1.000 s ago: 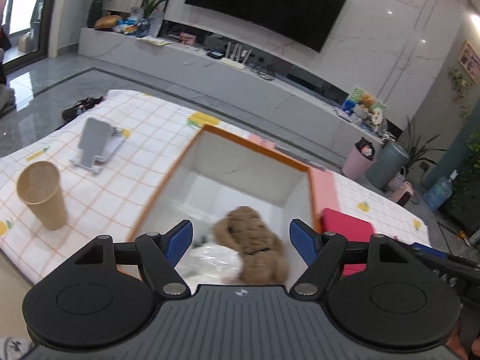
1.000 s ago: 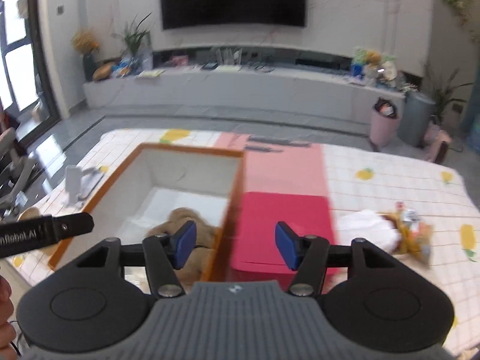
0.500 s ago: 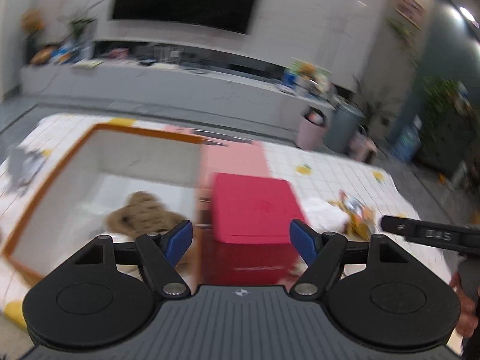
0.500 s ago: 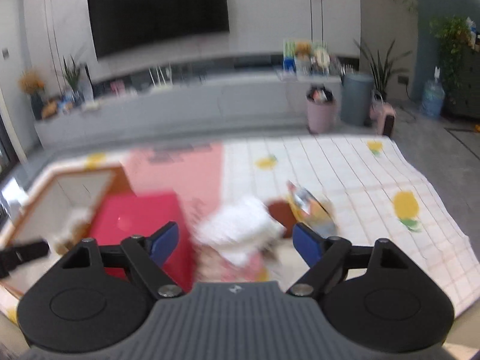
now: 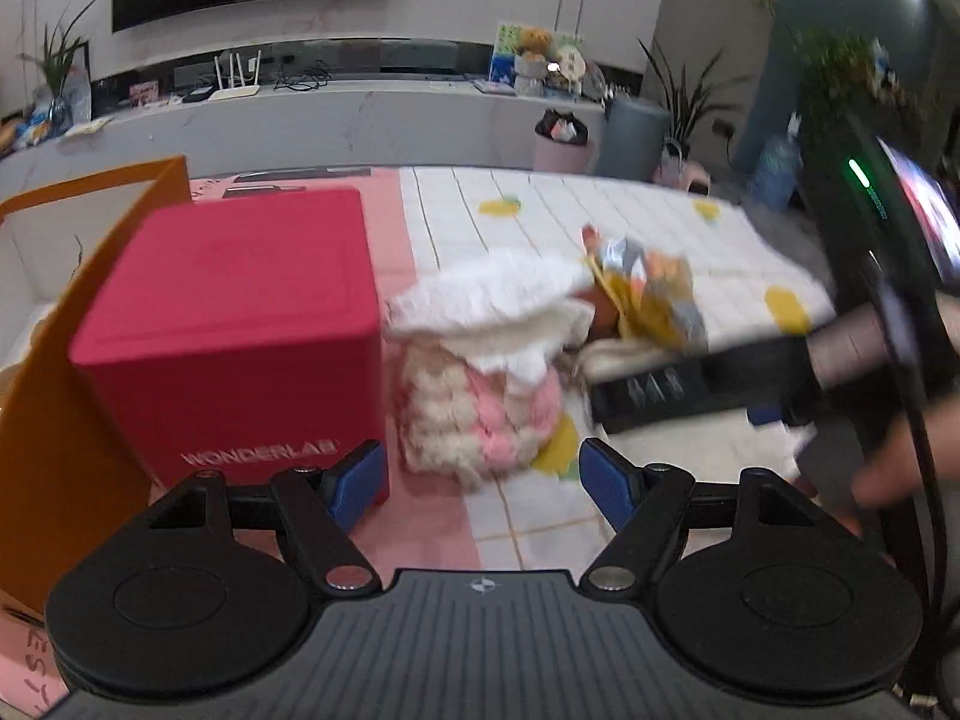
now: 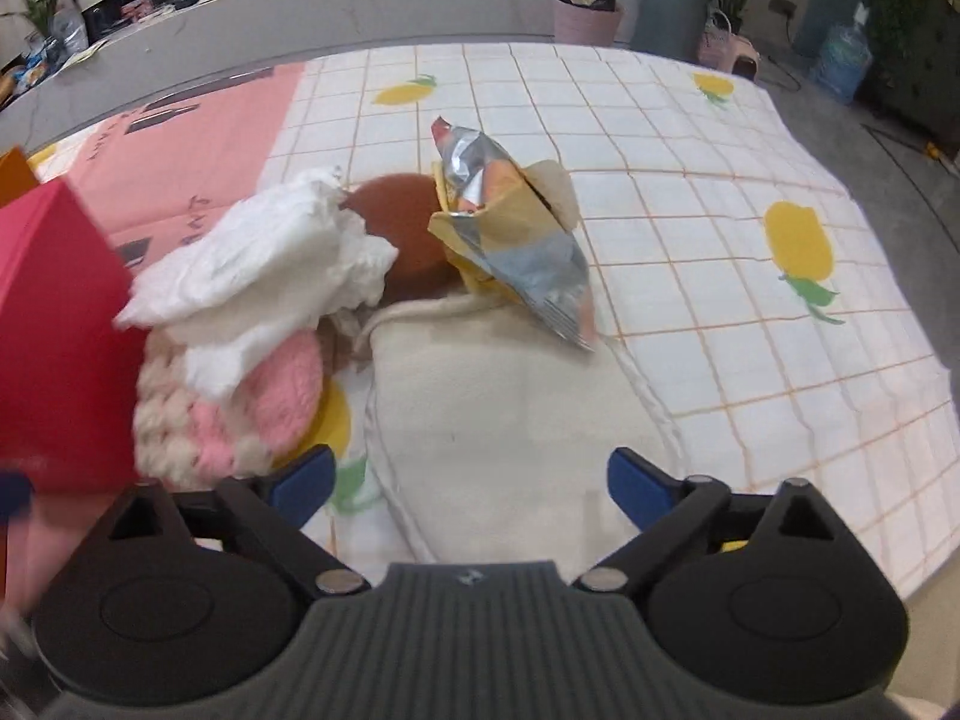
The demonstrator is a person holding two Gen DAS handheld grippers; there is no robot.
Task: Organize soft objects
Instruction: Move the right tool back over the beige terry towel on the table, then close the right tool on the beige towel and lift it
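Left gripper (image 5: pixel 482 476): jaws wide apart, nothing between the blue pads; it hangs over the near edge of the pink-and-cream knitted piece (image 5: pixel 480 414).
Right gripper (image 6: pixel 470 478): jaws opening, empty; the cream cloth (image 6: pixel 510 414) lies flat just below and ahead of the pads, not pinched.
Pile of soft things: the knitted piece sits just right of the red box (image 5: pixel 240 330), with a crumpled white cloth (image 6: pixel 258 270) draped on top of it.
Brown round thing (image 6: pixel 399 228): tucked behind the white cloth, mostly hidden; what it is I cannot tell.
Snack bag (image 6: pixel 510 234): crinkled foil and yellow, resting on the far end of the cream cloth, touching the brown thing.
Surface: checked tablecloth with lemon prints (image 6: pixel 720 240); a pink sheet (image 6: pixel 198 150) under the red box.
Orange-rimmed carton (image 5: pixel 54 408): left of the red box, against it.
Far background: bins, plants, a television on the wall.
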